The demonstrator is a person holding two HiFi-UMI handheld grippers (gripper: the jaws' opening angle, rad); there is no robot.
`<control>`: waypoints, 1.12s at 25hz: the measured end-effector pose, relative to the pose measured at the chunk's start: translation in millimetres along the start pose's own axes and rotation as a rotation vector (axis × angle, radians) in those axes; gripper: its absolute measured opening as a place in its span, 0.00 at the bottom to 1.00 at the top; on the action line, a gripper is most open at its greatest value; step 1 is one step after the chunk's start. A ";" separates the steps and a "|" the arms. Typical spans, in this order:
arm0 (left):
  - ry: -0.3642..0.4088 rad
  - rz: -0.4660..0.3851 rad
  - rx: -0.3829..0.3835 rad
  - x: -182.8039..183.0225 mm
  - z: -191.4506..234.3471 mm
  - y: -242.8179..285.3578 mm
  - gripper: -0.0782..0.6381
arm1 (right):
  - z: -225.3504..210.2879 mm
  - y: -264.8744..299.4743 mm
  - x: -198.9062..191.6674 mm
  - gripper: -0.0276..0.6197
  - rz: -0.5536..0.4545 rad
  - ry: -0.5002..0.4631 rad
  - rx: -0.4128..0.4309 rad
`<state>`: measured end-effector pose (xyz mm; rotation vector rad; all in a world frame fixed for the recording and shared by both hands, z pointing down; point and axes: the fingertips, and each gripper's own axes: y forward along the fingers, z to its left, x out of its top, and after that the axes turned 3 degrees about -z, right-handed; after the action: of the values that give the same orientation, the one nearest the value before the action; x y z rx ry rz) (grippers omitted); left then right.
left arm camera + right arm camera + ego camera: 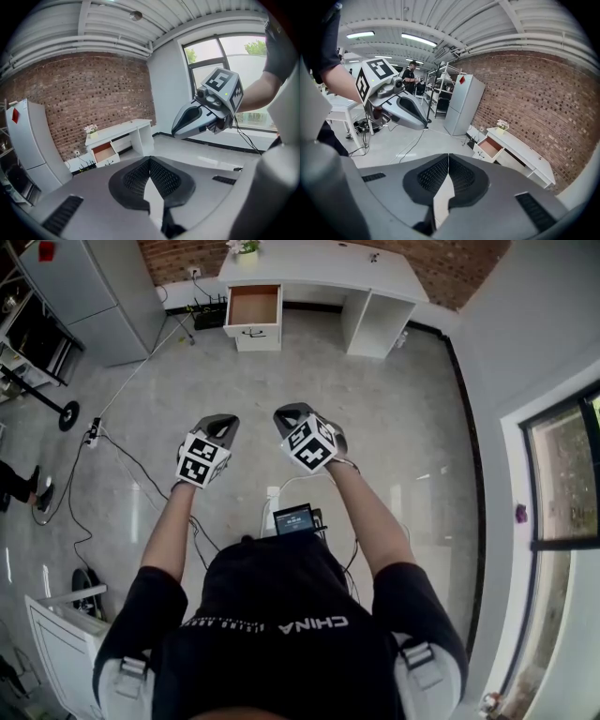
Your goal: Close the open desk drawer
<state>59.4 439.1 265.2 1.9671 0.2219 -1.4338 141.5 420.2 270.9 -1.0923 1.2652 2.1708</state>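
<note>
While the far drawer (pixel 254 306) stands open, untouched, my left gripper (pixel 221 423) and right gripper (pixel 289 415) hang clenched, empty.

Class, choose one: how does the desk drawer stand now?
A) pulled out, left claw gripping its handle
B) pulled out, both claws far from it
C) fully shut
B: the drawer juts out of the white desk, while the left claw and right claw, both shut and empty, hang far back from it.

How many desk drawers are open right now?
1: the drawer at the desk's left end in the head view, pulled out. No other shows open.
</note>
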 end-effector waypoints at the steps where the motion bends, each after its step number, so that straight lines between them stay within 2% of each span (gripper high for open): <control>1: 0.003 0.002 -0.002 -0.7 -0.1 0.8 0.13 | 0.1 -0.2 -0.4 0.07 0.000 0.006 0.004; 13: 0.065 0.026 -0.015 -12.3 -5.2 2.5 0.12 | 6.6 0.1 -9.2 0.07 0.009 0.052 0.022; 18: 0.046 0.009 0.000 -9.0 -0.4 0.6 0.13 | 4.6 -0.2 -8.2 0.07 -0.008 0.083 0.022; 22: 0.029 -0.018 0.008 -6.8 4.6 0.3 0.12 | 4.7 0.1 -11.8 0.07 -0.004 0.070 0.019; 28: 0.038 -0.016 0.014 -9.9 3.4 0.7 0.12 | 5.0 -0.5 -21.2 0.07 0.028 0.064 0.007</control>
<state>53.5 438.9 273.8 2.0095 0.2458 -1.4123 152.7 425.7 288.7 -1.1558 1.3225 2.1658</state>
